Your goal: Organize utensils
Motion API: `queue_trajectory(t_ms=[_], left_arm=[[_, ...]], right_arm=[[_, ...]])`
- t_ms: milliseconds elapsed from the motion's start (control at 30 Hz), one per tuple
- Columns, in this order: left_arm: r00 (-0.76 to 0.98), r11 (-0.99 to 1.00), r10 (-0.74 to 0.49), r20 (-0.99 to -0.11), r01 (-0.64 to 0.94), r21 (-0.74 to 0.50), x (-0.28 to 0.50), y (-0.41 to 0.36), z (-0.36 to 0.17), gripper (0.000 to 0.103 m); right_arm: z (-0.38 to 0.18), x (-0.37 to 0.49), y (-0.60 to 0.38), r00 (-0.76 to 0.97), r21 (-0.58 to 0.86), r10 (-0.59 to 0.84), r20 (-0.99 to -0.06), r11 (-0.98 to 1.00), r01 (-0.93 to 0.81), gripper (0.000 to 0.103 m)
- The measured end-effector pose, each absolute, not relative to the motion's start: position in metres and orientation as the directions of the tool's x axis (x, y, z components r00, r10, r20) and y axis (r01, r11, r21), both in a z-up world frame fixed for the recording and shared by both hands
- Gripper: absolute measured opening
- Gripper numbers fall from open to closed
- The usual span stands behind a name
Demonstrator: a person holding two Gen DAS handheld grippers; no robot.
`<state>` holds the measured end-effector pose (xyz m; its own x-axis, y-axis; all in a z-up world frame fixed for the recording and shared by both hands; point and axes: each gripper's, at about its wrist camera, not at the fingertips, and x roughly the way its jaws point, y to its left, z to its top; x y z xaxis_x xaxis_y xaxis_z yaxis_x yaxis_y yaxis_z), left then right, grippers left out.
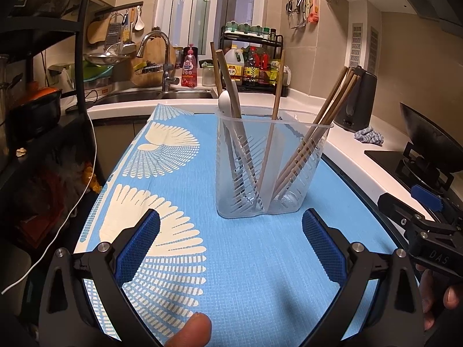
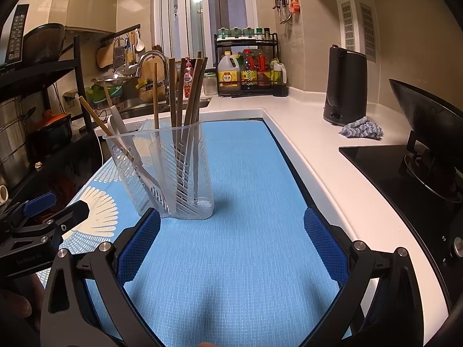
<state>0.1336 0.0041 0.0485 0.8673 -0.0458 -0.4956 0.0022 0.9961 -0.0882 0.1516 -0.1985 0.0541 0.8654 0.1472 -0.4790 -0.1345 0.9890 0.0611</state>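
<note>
On the blue mat point(image 1: 202, 173) covering the worktop point(image 2: 303, 133), the left hand-held gripper point(image 1: 231, 225) is released, its blue pads spread wide with nothing between them, just in front of the clear slotted utensil holder point(image 1: 272, 199). The holder stands upright on the mat, a white spoon point(image 1: 228, 107) and wooden chopsticks point(image 1: 327, 112) leaning in its compartments. The right hand-held gripper point(image 2: 231, 225) is likewise released and empty over bare mat, the holder near its left finger.

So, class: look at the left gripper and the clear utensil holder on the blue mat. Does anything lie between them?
Nothing visible does. The left gripper is open, and only bare blue mat lies between it and the utensil holder, which stands upright with chopsticks and a white spoon inside.
</note>
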Motion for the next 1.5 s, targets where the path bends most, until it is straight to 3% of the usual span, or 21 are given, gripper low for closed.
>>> queue_trajectory(t_ms=[1500], left_arm=[[0.868,0.996,-0.039,-0.494,-0.007,-0.091,0.133,0.0084,0.0473,0.096]], right_arm=[[0.0551,0.1504,-0.1996,0.869,0.059,0.151,-0.471,0.988,-0.139,0.098]])
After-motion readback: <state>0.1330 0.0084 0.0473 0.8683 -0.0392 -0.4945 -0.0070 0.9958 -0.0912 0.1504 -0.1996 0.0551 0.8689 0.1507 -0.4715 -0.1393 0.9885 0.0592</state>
